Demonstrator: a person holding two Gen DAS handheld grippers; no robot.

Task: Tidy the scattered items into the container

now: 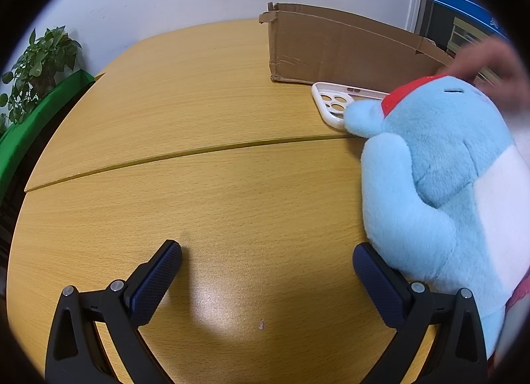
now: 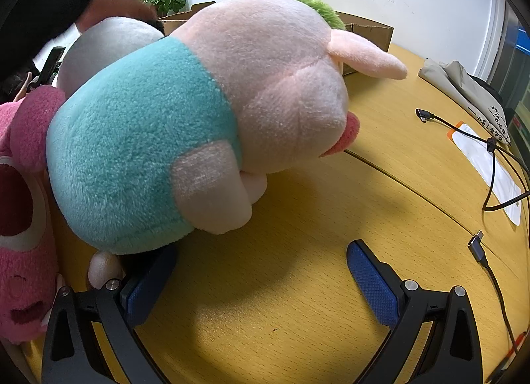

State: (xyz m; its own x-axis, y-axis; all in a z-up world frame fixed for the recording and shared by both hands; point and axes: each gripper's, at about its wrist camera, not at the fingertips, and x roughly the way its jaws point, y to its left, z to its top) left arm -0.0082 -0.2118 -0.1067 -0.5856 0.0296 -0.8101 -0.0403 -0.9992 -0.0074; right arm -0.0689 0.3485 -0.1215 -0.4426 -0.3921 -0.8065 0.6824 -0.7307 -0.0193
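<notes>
In the left wrist view my left gripper [image 1: 266, 254] is open and empty above the wooden table [image 1: 198, 112]. A light blue plush with a red cap [image 1: 444, 178] lies just right of its right finger. A white phone case [image 1: 341, 104] lies beyond, in front of the cardboard box [image 1: 347, 49]. In the right wrist view my right gripper [image 2: 261, 258] is open and empty. A pink pig plush in a teal shirt [image 2: 198, 119] lies over its left finger. A pink bear plush [image 2: 23, 201] is at far left, a grey plush [image 2: 109, 49] behind. A green plush [image 2: 314, 8] sits by the box [image 2: 367, 31].
A blurred hand [image 1: 490, 62] reaches over the blue plush, and also shows in the right wrist view [image 2: 112, 3]. Black cables [image 2: 497, 165], a white packet [image 2: 487, 168] and a folded cloth bag [image 2: 463, 89] lie on the right. A potted plant [image 1: 39, 62] stands at the left edge.
</notes>
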